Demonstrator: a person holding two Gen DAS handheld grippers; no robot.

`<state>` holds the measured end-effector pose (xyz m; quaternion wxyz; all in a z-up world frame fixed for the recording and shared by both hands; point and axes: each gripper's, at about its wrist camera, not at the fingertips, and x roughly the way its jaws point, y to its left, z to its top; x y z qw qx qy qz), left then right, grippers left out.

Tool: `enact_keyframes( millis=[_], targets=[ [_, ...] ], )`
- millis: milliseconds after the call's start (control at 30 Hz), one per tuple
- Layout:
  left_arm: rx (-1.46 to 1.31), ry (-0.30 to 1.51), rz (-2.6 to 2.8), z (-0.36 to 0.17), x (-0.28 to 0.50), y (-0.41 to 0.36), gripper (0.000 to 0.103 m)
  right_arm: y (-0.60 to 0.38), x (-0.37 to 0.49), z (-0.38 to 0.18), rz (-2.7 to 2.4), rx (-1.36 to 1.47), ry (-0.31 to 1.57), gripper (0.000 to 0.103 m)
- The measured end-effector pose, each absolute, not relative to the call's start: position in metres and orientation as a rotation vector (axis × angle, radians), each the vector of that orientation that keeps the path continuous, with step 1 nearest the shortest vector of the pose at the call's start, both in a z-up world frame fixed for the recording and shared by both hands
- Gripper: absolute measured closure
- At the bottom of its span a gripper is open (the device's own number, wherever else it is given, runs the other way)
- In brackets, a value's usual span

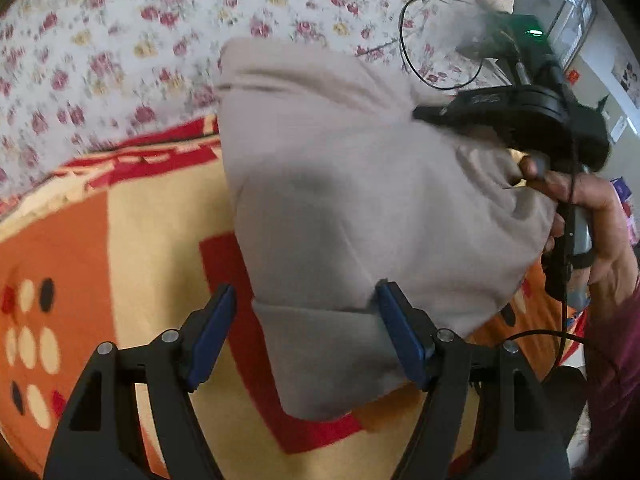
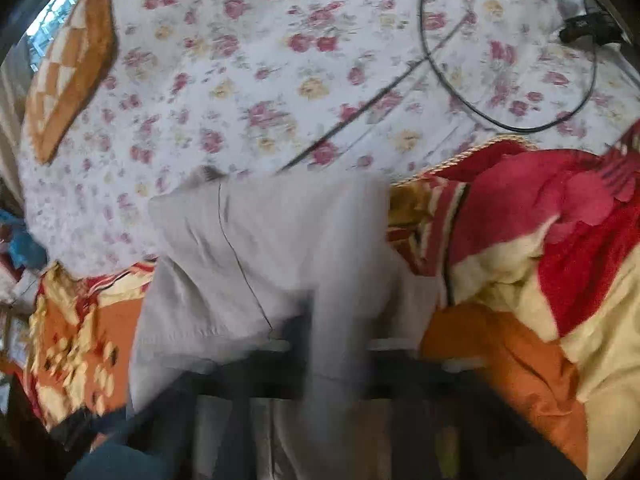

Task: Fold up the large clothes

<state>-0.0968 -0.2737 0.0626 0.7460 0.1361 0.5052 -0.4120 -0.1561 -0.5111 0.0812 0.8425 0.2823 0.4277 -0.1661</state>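
Observation:
A grey garment [image 1: 340,184] hangs bunched over the orange, red and cream blanket [image 1: 120,240], its folded lower corner lying toward me. My left gripper [image 1: 306,300] is open, with that corner between its blue pads [image 1: 212,336] and only the right pad at the cloth's edge. At the upper right a hand [image 1: 592,216] holds my right gripper [image 1: 424,114], whose tip is buried in the gathered cloth. The right wrist view is blurred. There the garment [image 2: 260,248] drapes over my right gripper [image 2: 332,336], a strip of cloth running down between its dark fingers, which look shut on it.
A floral sheet [image 1: 120,40] covers the bed beyond the blanket [image 2: 520,360]. A black cable [image 2: 508,128] loops across the sheet at the far right. An orange checked pillow [image 2: 72,72] lies at the far left. A dark red sleeve [image 1: 616,360] is at the right edge.

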Motion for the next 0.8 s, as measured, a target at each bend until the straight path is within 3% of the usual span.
enact_keyframes(
  millis=[100, 267, 300, 333, 500, 633, 800],
  targets=[
    [0.274, 1.118, -0.922, 0.053, -0.097, -0.271, 0.019, -0.505, -0.189, 0.093, -0.374, 0.538, 0.79, 0.1],
    [0.242, 1.158, -0.905, 0.044, -0.099, -0.275, 0.018, -0.526, -0.199, 0.051, -0.451, 0.621, 0.875, 0.1],
    [0.254, 1.145, -0.897, 0.048, -0.101, -0.274, 0.018, -0.525, -0.199, 0.051, -0.441, 0.61, 0.887, 0.095],
    [0.264, 1.129, -0.893, 0.054, -0.103, -0.272, 0.018, -0.525, -0.202, 0.059, -0.452, 0.601, 0.883, 0.084],
    [0.286, 1.048, -0.885, 0.079, -0.107, -0.267, 0.018, -0.503, -0.236, 0.131, -0.44, 0.57, 0.79, 0.075],
    [0.236, 1.012, -0.831, 0.088, -0.099, -0.268, 0.018, -0.46, -0.238, 0.151, -0.288, 0.489, 0.779, 0.075],
    [0.267, 1.051, -0.77, 0.068, -0.093, -0.28, 0.018, -0.438, -0.224, 0.109, -0.342, 0.46, 0.907, 0.082]
  ],
)
